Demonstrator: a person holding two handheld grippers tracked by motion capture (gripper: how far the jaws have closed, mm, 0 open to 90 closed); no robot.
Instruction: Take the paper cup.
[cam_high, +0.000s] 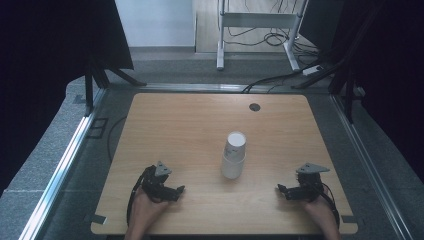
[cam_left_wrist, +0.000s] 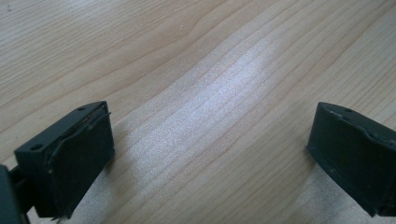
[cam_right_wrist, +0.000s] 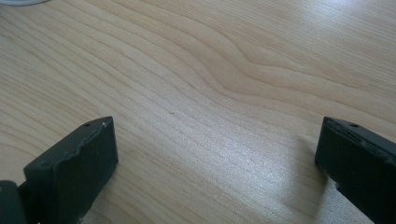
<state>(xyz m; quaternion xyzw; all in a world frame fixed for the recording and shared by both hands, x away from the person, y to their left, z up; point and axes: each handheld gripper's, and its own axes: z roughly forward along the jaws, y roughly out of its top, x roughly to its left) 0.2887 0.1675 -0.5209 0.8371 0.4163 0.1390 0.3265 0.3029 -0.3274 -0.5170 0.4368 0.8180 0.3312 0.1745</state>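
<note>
A stack of white paper cups (cam_high: 234, 155) stands mouth down in the middle of the wooden table (cam_high: 200, 125). My left gripper (cam_high: 179, 190) rests on the table near the front left, pointing toward the cups, and it is open. My right gripper (cam_high: 280, 189) lies at the front right, also pointing inward and open. In the left gripper view the black jaws stand wide apart around my left gripper (cam_left_wrist: 212, 140), with bare wood between them. The right gripper view shows my right gripper (cam_right_wrist: 217, 149) the same way, and a white edge of the cups (cam_right_wrist: 18, 2) at the top left corner.
A dark round grommet (cam_high: 255, 107) sits near the table's far edge. Beyond the table are a white frame's legs (cam_high: 257, 30) and cables (cam_high: 270, 80) on the grey floor. Black curtains hang on both sides.
</note>
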